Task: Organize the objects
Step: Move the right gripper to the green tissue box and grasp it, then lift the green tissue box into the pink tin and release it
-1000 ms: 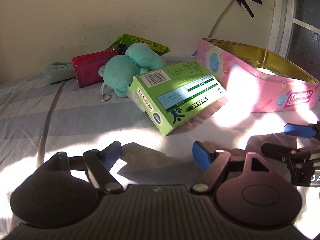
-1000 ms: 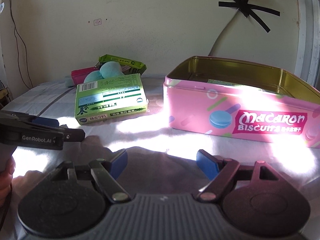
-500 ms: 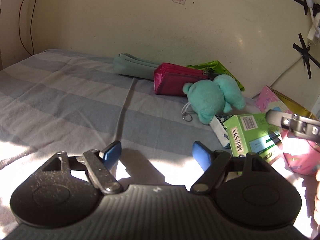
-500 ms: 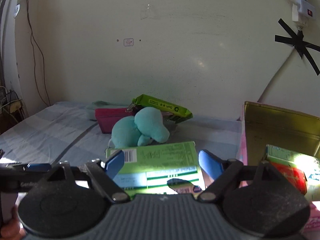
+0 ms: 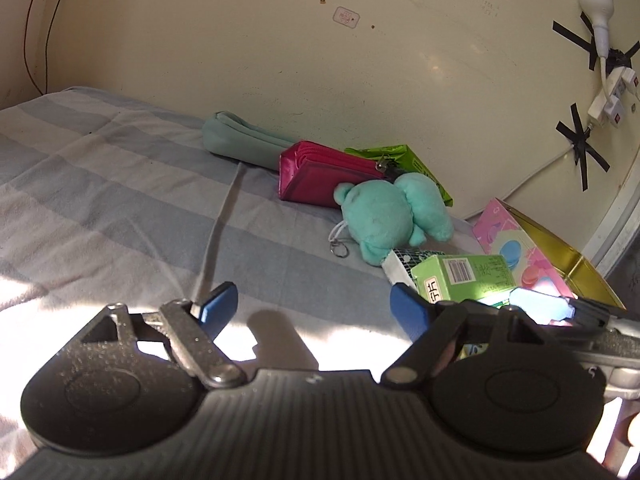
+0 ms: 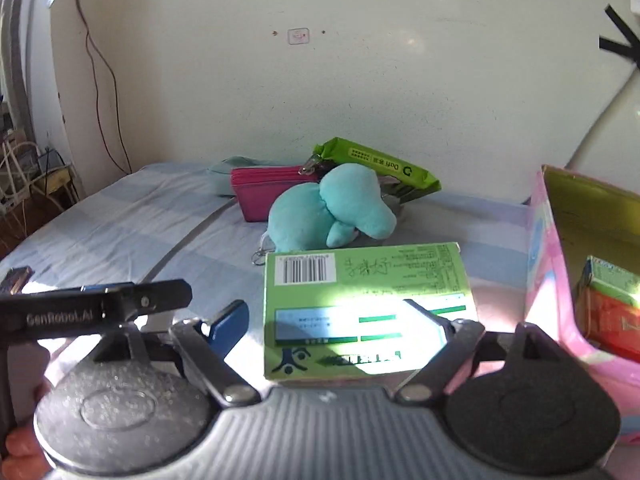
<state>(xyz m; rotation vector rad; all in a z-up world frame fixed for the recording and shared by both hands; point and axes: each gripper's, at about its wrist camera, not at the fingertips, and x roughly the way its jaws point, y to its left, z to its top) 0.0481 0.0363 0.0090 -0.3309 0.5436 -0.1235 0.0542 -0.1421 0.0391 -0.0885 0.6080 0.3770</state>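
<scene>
A green carton [image 6: 368, 280] with a barcode lies flat on the striped bed sheet [image 5: 120, 200]. My right gripper [image 6: 324, 312] hovers low over its near end. Its jaws are closing with the carton partly between them, and the pads are not pressing on it. My left gripper [image 5: 312, 306] is to the left over bare sheet, jaws opening, nothing between them. Behind the carton [image 5: 464, 276] lies a teal plush toy [image 6: 332, 212] with a key ring. The pink macaron tin [image 6: 548, 264] stands open at the right.
Against the wall lie a magenta wallet [image 5: 316, 176], a teal pouch [image 5: 240, 140] and a green snack pack [image 6: 380, 164]. A green and red box [image 6: 612, 300] sits inside the tin. Cables and taped plugs [image 5: 600, 60] hang on the wall. A hand shows at lower left.
Both views swung left, away from the tin. My right gripper came forward over the green carton. My left gripper shifted left onto bare sheet and its jaws widened a little.
</scene>
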